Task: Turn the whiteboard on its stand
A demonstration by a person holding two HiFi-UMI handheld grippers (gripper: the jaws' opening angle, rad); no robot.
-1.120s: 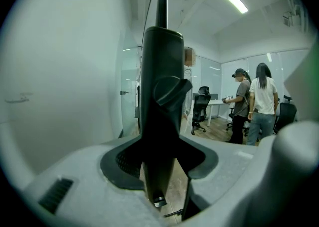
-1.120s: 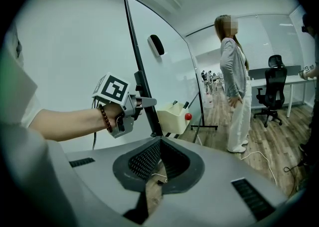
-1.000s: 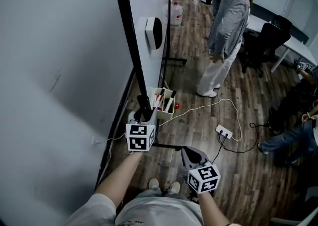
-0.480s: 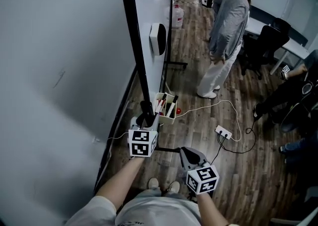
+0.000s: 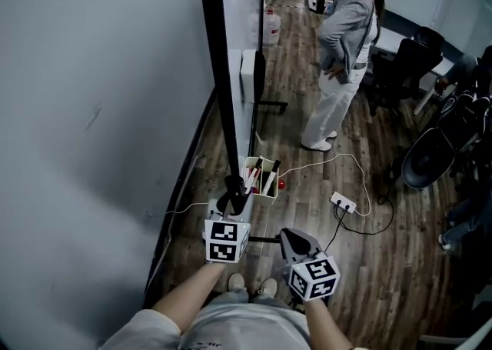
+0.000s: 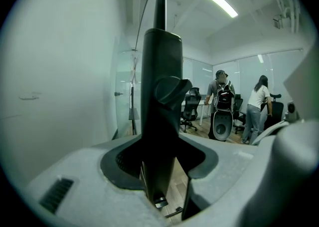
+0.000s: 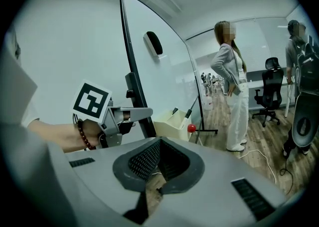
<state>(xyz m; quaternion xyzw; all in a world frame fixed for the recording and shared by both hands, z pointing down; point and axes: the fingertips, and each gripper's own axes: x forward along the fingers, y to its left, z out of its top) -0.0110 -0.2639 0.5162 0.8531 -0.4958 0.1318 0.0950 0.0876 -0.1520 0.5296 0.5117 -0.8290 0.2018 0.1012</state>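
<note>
The whiteboard (image 5: pixel 237 25) stands edge-on to me, its black frame edge (image 5: pixel 221 71) running down to the floor beside the wall. My left gripper (image 5: pixel 233 188) is shut on the lower part of that frame; in the left gripper view the black post (image 6: pixel 160 96) with a knob fills the space between the jaws. A black eraser (image 5: pixel 250 76) clings to the board face. My right gripper (image 5: pixel 289 238) hangs low by my body, shut with nothing in it. In the right gripper view the board (image 7: pixel 159 71) rises behind the left gripper (image 7: pixel 128 116).
A cream tray (image 5: pixel 260 178) of markers and a red ball (image 5: pixel 282 184) hang at the board's bottom. A person (image 5: pixel 338 64) stands close on the right. A power strip (image 5: pixel 344 203) and white cable lie on the wood floor. Office chairs (image 5: pixel 419 156) crowd the right. The wall (image 5: pixel 92 110) is at left.
The board's black edge has swung to the right, and my left gripper has gone right and nearer with it. The standing person has turned, and a chair has come in at the right.
</note>
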